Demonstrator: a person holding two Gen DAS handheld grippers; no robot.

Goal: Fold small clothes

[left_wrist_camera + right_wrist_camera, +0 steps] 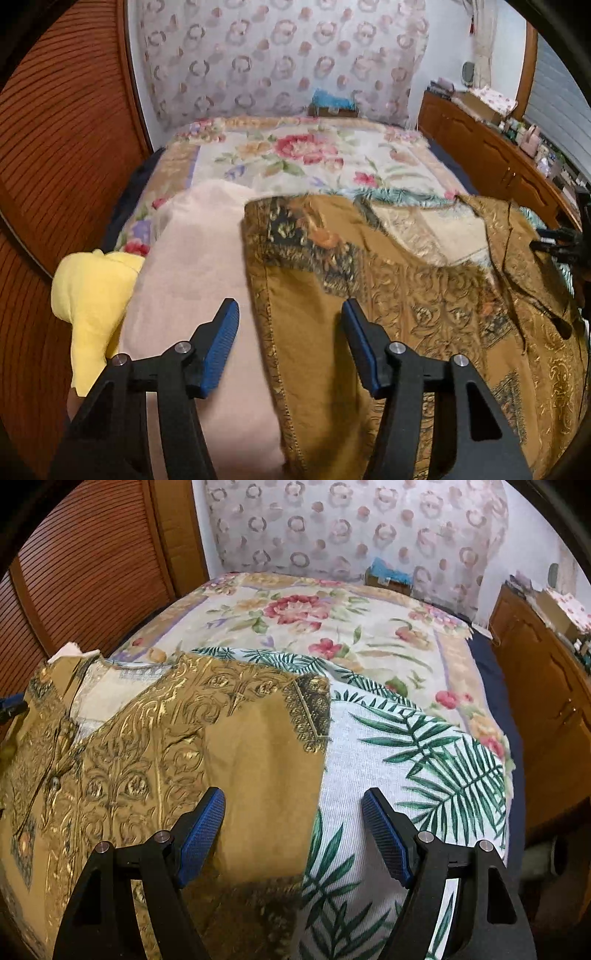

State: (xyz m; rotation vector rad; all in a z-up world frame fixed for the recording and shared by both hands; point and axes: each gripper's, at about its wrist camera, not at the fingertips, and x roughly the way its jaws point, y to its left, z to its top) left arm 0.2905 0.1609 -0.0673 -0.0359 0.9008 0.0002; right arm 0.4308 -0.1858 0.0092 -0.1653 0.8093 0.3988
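A mustard-gold shirt with ornate baroque print (424, 295) lies spread on the bed; it also shows in the right wrist view (147, 746). My left gripper (290, 314) is open and empty, hovering above the shirt's left sleeve edge where it meets a pale pink cloth (199, 266). My right gripper (293, 805) is open and empty above the shirt's right sleeve edge, next to a white palm-leaf garment (417, 753). The right gripper's tip shows at the right edge of the left wrist view (557, 243).
A yellow garment (92, 291) lies at the bed's left edge. The floral bedspread (295, 155) stretches to the patterned headboard cover (280, 59). A slatted wooden wardrobe (62, 122) stands left. A wooden dresser (498, 158) with clutter stands right.
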